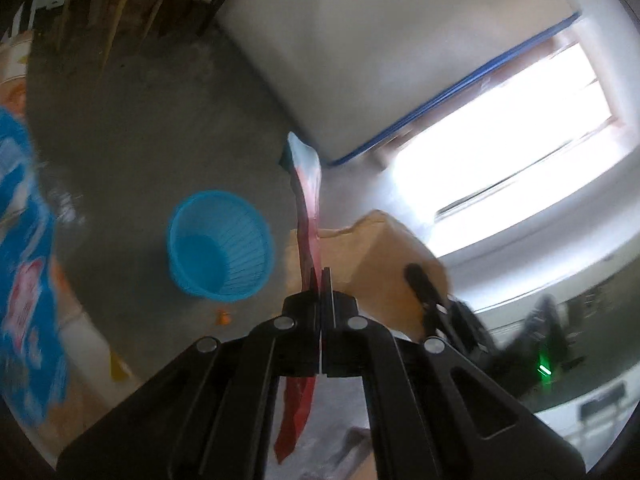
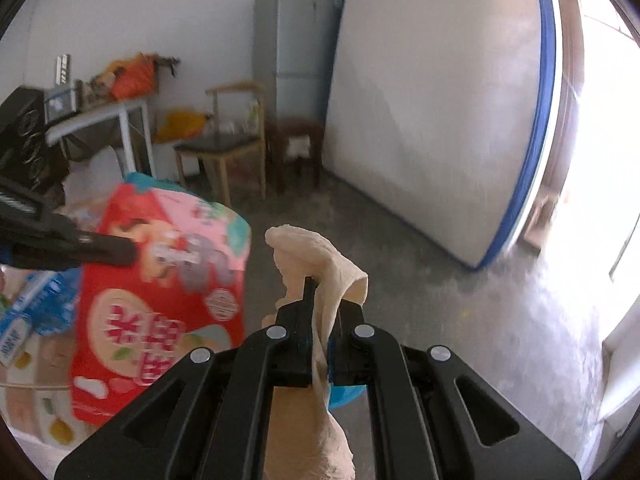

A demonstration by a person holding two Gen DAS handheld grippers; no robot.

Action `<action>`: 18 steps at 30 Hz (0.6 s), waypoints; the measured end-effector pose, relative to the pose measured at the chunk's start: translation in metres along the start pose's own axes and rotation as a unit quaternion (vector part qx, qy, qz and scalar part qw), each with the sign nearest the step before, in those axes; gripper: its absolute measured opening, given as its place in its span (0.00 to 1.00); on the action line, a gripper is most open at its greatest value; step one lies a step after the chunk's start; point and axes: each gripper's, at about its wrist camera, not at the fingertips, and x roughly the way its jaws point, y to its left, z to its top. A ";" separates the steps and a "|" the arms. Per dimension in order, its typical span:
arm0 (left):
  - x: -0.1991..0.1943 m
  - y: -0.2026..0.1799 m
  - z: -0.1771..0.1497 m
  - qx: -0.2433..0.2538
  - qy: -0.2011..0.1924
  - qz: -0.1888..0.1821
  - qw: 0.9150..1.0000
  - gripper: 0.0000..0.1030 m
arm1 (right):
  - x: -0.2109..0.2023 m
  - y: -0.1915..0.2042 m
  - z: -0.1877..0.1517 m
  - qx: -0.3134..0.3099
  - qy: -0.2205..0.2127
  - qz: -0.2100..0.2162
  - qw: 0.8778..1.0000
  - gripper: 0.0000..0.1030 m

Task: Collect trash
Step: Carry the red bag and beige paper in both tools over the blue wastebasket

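Upright mattress [image 2: 432, 120], fridge [image 2: 296, 44], chair [image 2: 224, 148]

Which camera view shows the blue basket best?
The left wrist view: the blue basket stands whole on the floor, its open mouth visible. The right wrist view shows only a blue sliver behind its gripper.

Lived-in home room, part storage: bare grey concrete floor [image 2: 420, 280], white mattress with blue piping [image 2: 432, 112] leaning on wall, silver-grey fridge [image 2: 296, 40], wooden chair [image 2: 228, 148], cluttered white bench [image 2: 100, 114], bright doorway [image 1: 512, 148].
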 end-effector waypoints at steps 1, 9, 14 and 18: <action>0.014 -0.001 0.005 0.003 0.010 0.012 1.000 0.00 | 0.010 -0.001 -0.002 0.003 0.008 0.002 1.000 0.05; 0.126 0.020 0.034 -0.002 0.079 0.088 0.993 0.00 | 0.090 -0.009 -0.013 0.036 0.060 0.020 0.997 0.05; 0.156 0.024 0.044 -0.005 0.080 0.107 0.991 0.00 | 0.130 -0.016 -0.012 0.058 0.081 0.032 0.995 0.05; 0.164 0.029 0.052 -0.010 0.064 0.123 0.990 0.00 | 0.159 -0.023 -0.017 0.074 0.095 0.039 0.992 0.05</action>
